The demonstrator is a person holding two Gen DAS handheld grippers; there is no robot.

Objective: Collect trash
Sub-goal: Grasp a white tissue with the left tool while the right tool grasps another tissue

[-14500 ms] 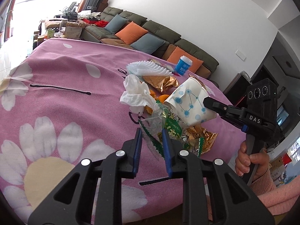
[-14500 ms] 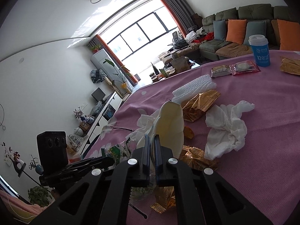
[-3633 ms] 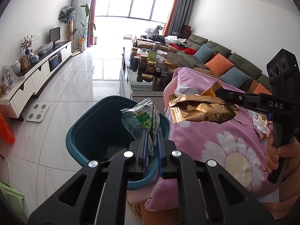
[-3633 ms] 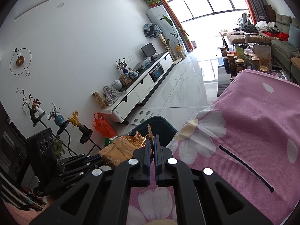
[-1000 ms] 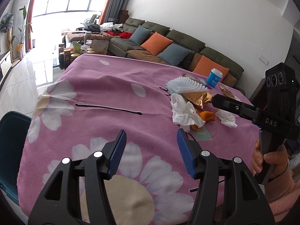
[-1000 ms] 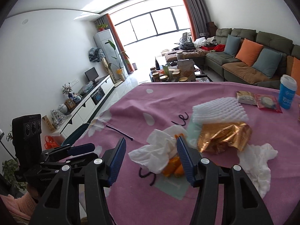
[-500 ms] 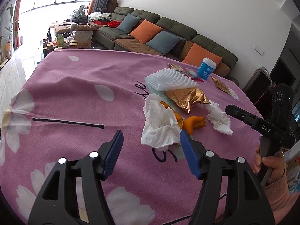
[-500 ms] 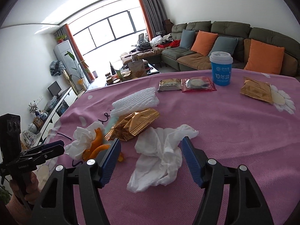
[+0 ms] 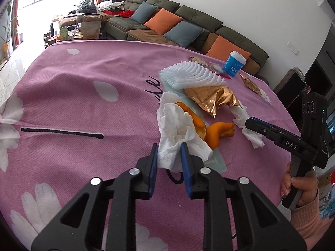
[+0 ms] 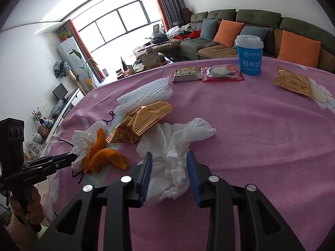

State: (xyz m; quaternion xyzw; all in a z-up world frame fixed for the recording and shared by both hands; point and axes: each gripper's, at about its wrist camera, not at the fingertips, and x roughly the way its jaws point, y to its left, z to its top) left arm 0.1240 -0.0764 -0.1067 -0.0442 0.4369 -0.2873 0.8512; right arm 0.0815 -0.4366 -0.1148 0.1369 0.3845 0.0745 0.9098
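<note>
Left gripper (image 9: 167, 156), jaws just closing, clamps a crumpled white tissue (image 9: 178, 125) on the pink floral tablecloth (image 9: 83, 94); two orange peel pieces (image 9: 217, 130) touch it. Right gripper (image 10: 168, 173), likewise closing, pinches the second crumpled white tissue (image 10: 173, 146). Nearby: one crinkled gold foil wrapper (image 10: 142, 123), white foam netting (image 10: 146, 96), blue paper cup (image 10: 250, 56) (upright).

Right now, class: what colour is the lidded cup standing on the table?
Blue with a white lid, the cup shows best in the right wrist view.
</note>
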